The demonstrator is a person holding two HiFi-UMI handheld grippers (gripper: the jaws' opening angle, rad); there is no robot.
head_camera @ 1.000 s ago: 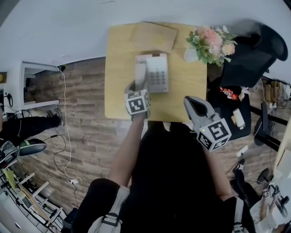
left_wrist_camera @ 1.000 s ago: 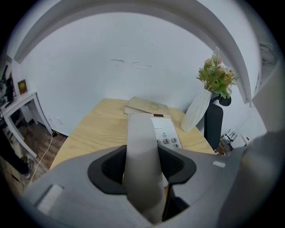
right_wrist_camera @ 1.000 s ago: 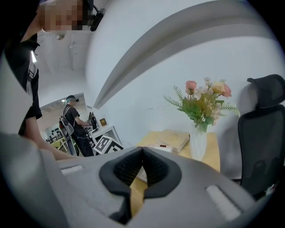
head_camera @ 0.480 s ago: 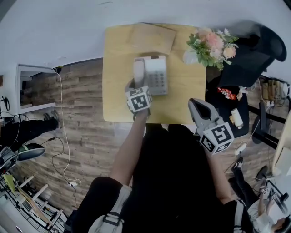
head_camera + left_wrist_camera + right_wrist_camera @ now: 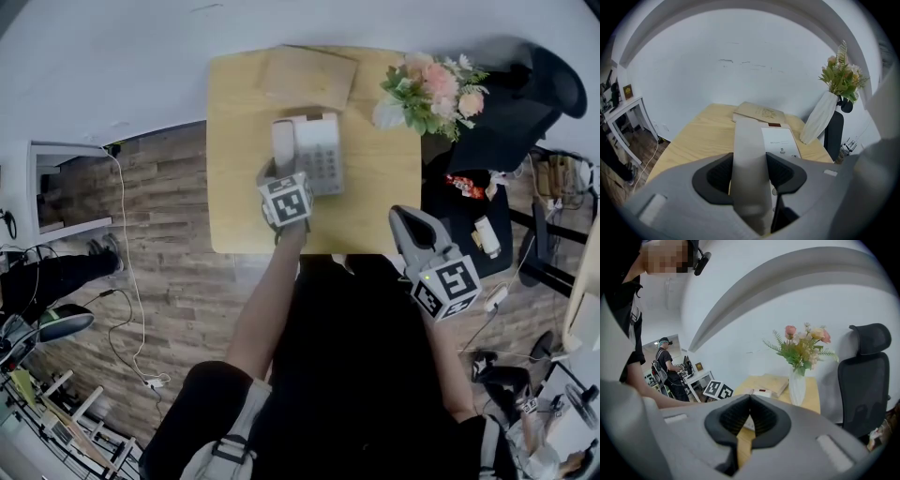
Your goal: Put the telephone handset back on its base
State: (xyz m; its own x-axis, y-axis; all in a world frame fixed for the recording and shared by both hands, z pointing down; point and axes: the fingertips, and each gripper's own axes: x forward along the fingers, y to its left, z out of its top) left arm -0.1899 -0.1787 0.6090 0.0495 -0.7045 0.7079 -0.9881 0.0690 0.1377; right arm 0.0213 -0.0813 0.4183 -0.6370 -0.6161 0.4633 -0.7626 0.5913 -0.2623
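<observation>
The pale grey telephone base (image 5: 322, 155) with its keypad stands in the middle of the wooden table (image 5: 234, 112). The handset (image 5: 283, 146) lies lengthwise along the base's left side, and my left gripper (image 5: 277, 171) is shut on its near end. In the left gripper view the handset (image 5: 749, 140) runs straight out between the dark pads (image 5: 717, 176), with the base (image 5: 780, 143) just to its right. I cannot tell whether the handset rests in the cradle. My right gripper (image 5: 409, 221) hangs off the table's near right corner, shut and holding nothing; its jaws (image 5: 750, 399) meet.
A tan book (image 5: 305, 75) lies at the table's back edge. A white vase of flowers (image 5: 429, 86) stands on the back right corner, with a black office chair (image 5: 511, 103) behind it. A dark side table (image 5: 473, 220) with small items is at right. A white shelf (image 5: 56, 183) stands at left.
The left gripper keeps its hold on the handset along the base's left side and has hardly moved. The right gripper stays shut where it was. The head view shifted slightly.
</observation>
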